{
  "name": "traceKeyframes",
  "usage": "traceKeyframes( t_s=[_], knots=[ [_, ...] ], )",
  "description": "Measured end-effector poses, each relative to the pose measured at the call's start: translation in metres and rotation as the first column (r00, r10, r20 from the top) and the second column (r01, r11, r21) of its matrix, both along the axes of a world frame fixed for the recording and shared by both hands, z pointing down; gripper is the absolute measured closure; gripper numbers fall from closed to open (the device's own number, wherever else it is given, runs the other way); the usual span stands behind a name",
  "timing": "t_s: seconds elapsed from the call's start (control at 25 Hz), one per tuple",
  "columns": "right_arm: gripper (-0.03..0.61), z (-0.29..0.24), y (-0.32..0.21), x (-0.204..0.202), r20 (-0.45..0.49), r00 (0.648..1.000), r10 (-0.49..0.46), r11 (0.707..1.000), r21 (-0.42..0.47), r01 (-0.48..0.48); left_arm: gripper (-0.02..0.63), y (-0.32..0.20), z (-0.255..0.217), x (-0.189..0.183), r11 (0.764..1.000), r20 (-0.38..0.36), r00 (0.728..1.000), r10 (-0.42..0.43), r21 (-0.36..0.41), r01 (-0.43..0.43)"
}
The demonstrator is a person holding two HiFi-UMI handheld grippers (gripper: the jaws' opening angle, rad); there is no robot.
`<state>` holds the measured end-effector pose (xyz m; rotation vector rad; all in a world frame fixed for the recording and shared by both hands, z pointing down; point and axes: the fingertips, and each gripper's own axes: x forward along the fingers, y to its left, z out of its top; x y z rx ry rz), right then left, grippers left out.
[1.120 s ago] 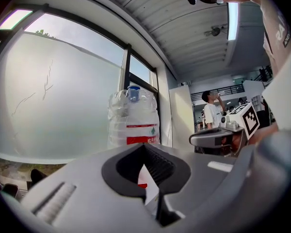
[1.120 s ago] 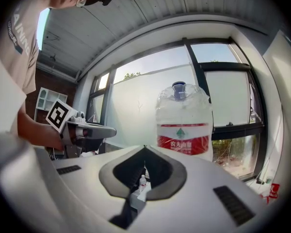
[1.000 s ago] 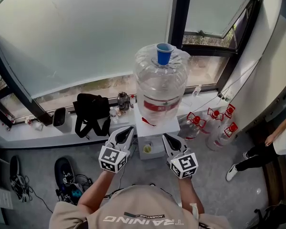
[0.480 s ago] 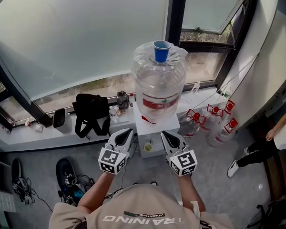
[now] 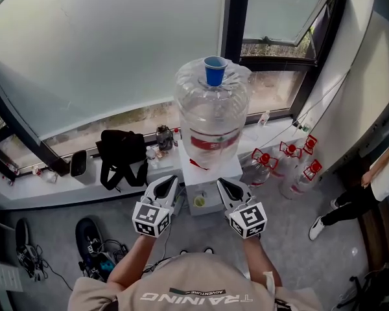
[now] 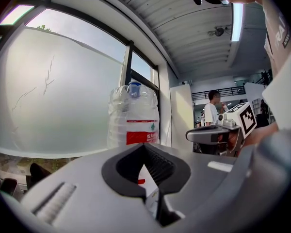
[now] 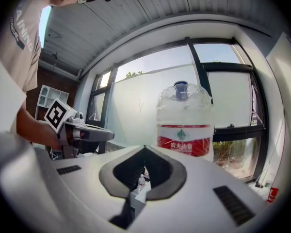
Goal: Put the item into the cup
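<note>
A blue cup (image 5: 214, 70) stands upright on top of a large clear water jug (image 5: 212, 118), which sits on a white dispenser (image 5: 209, 177) by the window. The cup (image 6: 134, 89) also shows in the left gripper view, and the cup (image 7: 180, 87) tops the jug in the right gripper view. My left gripper (image 5: 169, 181) and right gripper (image 5: 222, 184) hover side by side in front of the dispenser, well below the cup. Both are shut with nothing between the jaws. I cannot see which item the task means.
A black bag (image 5: 122, 151) lies on the window sill left of the dispenser, beside small jars. Clear bottles with red handles (image 5: 288, 164) stand to the right. Shoes (image 5: 87, 232) and cables lie on the floor at left. A person (image 5: 376, 180) stands at the far right.
The jug and cup have drifted slightly left and up in the head view. Both grippers stay shut, side by side, and sit a little nearer the dispenser.
</note>
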<state>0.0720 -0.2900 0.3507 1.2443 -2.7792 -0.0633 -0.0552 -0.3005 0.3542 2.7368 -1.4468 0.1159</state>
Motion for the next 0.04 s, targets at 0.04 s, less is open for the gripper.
traceKeyframes(
  t_s=[0.04],
  knots=[
    [0.568, 0.0000, 0.0005, -0.0005, 0.000, 1.000, 0.000, 1.000, -0.001, 0.000, 0.606, -0.0006, 0.0006, -0.0008, 1.000, 0.000, 1.000, -0.002, -0.003, 0.002]
  ],
)
